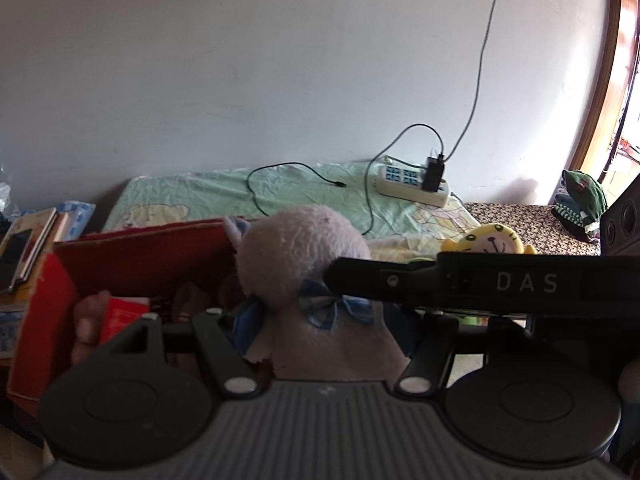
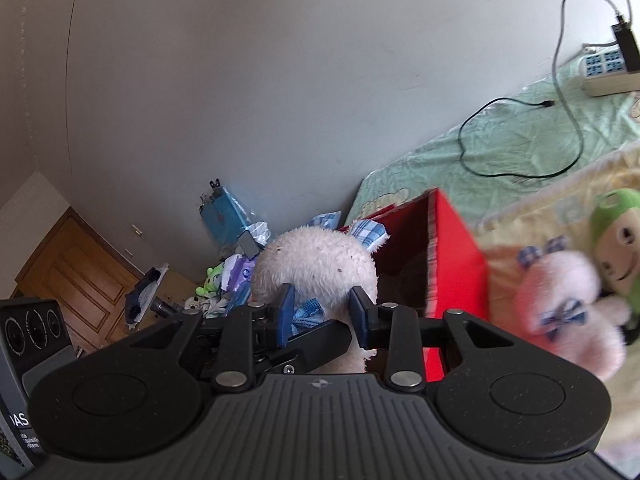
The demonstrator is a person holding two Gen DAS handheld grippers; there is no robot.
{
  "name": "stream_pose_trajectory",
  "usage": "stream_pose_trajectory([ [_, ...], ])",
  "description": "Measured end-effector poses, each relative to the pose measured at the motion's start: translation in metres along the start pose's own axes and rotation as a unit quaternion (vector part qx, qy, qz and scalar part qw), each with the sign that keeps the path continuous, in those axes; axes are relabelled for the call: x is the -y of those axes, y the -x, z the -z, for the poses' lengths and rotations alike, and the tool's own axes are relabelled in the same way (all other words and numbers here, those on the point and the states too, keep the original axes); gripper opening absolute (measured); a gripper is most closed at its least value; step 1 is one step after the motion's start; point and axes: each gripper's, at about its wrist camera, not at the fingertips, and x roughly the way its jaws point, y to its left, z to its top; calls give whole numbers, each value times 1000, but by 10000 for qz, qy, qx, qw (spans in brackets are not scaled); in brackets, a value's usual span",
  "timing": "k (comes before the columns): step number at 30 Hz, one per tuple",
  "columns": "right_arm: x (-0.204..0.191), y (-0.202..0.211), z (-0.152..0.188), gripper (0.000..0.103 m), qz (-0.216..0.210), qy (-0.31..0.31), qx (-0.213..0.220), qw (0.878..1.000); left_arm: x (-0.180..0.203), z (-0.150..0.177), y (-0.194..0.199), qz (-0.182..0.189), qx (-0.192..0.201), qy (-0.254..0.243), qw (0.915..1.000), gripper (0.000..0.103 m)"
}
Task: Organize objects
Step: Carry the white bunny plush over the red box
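A white plush toy (image 1: 304, 248) with a blue checked bow (image 1: 332, 308) is held upright at the open red box (image 1: 132, 256). My left gripper (image 1: 320, 320) closes on its body; the fingertips are hidden behind the plush. My right gripper (image 2: 320, 312) grips the same plush (image 2: 316, 260) at the neck, its blue pads (image 2: 286, 312) pressed on both sides, and its black body crosses the left wrist view (image 1: 480, 284). The red box (image 2: 452, 264) stands open just behind the plush.
A pink plush (image 2: 568, 312) and a green plush (image 2: 616, 236) lie on the bed to the right. A yellow tiger plush (image 1: 492, 240), a power strip (image 1: 412, 184) and cables lie on the green sheet (image 1: 224, 192). Books (image 1: 28, 248) stand left.
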Motion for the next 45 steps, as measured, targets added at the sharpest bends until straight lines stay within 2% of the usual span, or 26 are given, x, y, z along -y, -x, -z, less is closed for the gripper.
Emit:
stream_pose_trajectory([
  [20, -52, -102, 22, 35, -130, 218, -552, 9982, -111, 15, 13, -645, -115, 133, 9978, 67],
  [32, -57, -153, 30, 35, 34, 174, -988, 9950, -165, 26, -13, -957, -452, 289, 9940, 67],
  [36, -57, -162, 33, 42, 43, 227, -1090, 9938, -172, 30, -21, -1146, -539, 187, 9918, 68],
  [41, -57, -160, 33, 44, -15, 201, -1174, 9929, -178, 32, -26, -1260, -611, 116, 9901, 73],
  [45, -54, -156, 30, 44, -45, 79, -1123, 9936, -176, 32, -22, -1413, -547, 24, 9885, 83],
])
